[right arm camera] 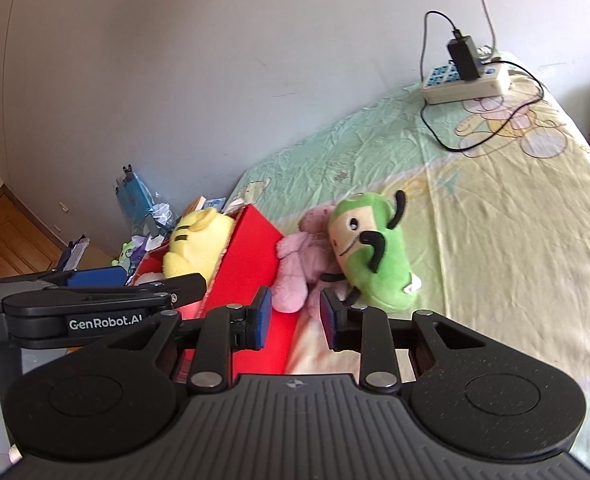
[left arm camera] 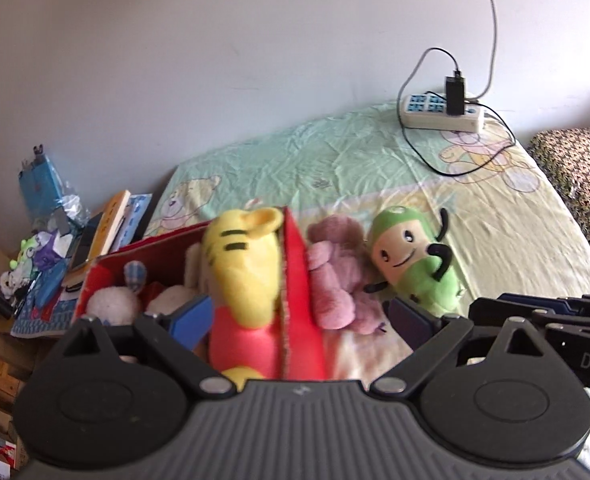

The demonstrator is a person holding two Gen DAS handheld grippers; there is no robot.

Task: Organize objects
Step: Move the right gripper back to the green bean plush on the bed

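Observation:
A red cardboard box [left arm camera: 295, 276] stands on the bed and holds several plush toys. A yellow striped plush in a red shirt [left arm camera: 243, 264] sits in it against the right wall; it also shows in the right wrist view [right arm camera: 197, 242]. A pink plush [left arm camera: 335, 276] and a green-and-cream plush [left arm camera: 411, 258] lie on the sheet right of the box. My left gripper [left arm camera: 299, 318] is open, straddling the box's right wall above the yellow plush. My right gripper [right arm camera: 296, 316] is open and empty, just short of the pink plush [right arm camera: 301, 258] and green plush [right arm camera: 369, 248].
A white power strip [left arm camera: 441, 112] with a black charger and cables lies at the far side of the bed. Books, bags and clutter [left arm camera: 55, 240] crowd the surface left of the bed. A patterned cushion [left arm camera: 575, 176] sits at the right edge.

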